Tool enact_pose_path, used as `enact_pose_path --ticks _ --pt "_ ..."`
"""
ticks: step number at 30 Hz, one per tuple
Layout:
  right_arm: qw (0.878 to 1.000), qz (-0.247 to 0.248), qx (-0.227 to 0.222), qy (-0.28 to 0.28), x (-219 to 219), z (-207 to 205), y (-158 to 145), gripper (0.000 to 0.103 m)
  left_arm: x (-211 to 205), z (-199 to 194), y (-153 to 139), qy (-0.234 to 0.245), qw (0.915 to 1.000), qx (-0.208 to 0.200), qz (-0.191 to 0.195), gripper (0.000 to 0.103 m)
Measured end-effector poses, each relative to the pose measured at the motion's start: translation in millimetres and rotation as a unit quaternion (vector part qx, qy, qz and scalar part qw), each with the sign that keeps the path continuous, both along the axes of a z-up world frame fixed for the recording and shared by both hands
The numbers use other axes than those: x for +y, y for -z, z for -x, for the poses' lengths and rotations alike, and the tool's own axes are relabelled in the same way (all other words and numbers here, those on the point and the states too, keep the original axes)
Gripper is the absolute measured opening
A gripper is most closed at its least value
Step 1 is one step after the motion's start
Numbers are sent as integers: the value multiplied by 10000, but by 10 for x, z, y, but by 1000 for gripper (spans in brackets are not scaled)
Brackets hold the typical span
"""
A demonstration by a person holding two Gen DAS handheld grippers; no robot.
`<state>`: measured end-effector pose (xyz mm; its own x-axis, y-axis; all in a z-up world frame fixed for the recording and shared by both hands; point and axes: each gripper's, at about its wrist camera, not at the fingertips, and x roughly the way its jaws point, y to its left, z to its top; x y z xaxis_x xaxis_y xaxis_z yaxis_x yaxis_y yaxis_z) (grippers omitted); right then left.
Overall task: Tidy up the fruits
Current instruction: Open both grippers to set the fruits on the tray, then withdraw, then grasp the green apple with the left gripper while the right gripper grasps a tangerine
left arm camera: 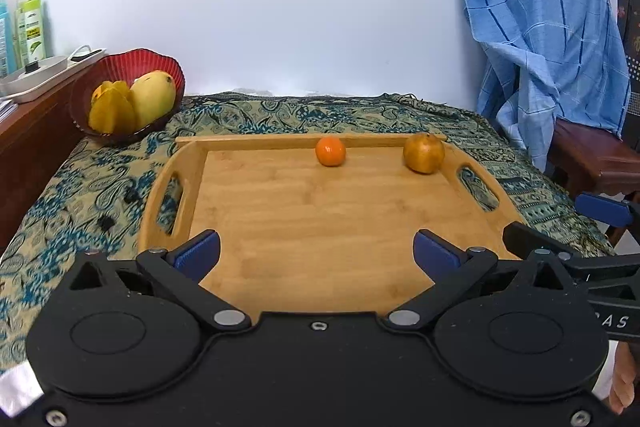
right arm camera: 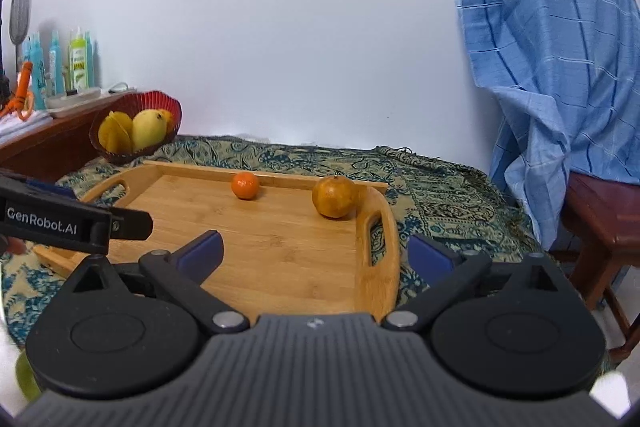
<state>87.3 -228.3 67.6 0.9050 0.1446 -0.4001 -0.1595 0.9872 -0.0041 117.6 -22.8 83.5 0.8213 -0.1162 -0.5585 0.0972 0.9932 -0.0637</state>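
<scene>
Both sets of jaws spread wide, nothing gripped – left gripper point(left arm camera: 316, 251), right gripper point(right arm camera: 316, 251). Orange point(left arm camera: 330, 151) and pomegranate point(left arm camera: 424, 153) well apart along wooden tray point(left arm camera: 280, 227) far rim.

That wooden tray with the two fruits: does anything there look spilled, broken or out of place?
Nothing stands out. The wooden tray lies flat on the patterned cloth, with the orange and the brownish fruit resting apart by its far wall. No spills or damage show.

Both wrist views near, sharing tray point(left arm camera: 304, 227)
</scene>
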Motion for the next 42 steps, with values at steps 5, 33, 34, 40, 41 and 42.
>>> enact_pose_path --ticks 5,33,34,40,41,42 --pt "9998 -156 -74 34 -7 248 56 103 50 290 76 -124 9999 -90 9 103" --pt "9987 128 197 -451 282 980 475 99 121 1045 616 -130 9985 331 -412 103" --pt "9986 136 233 -463 290 983 489 98 118 1051 629 -131 9983 336 -454 103" --pt "9979 136 318 -551 326 1012 531 89 120 1083 666 -105 9982 351 -482 99" --pt "9978 145 325 -564 334 1018 538 88 119 1089 667 -103 9982 340 -490 97" --pt "9977 150 330 -579 341 1023 545 86 117 1098 669 -94 9982 324 -501 96"
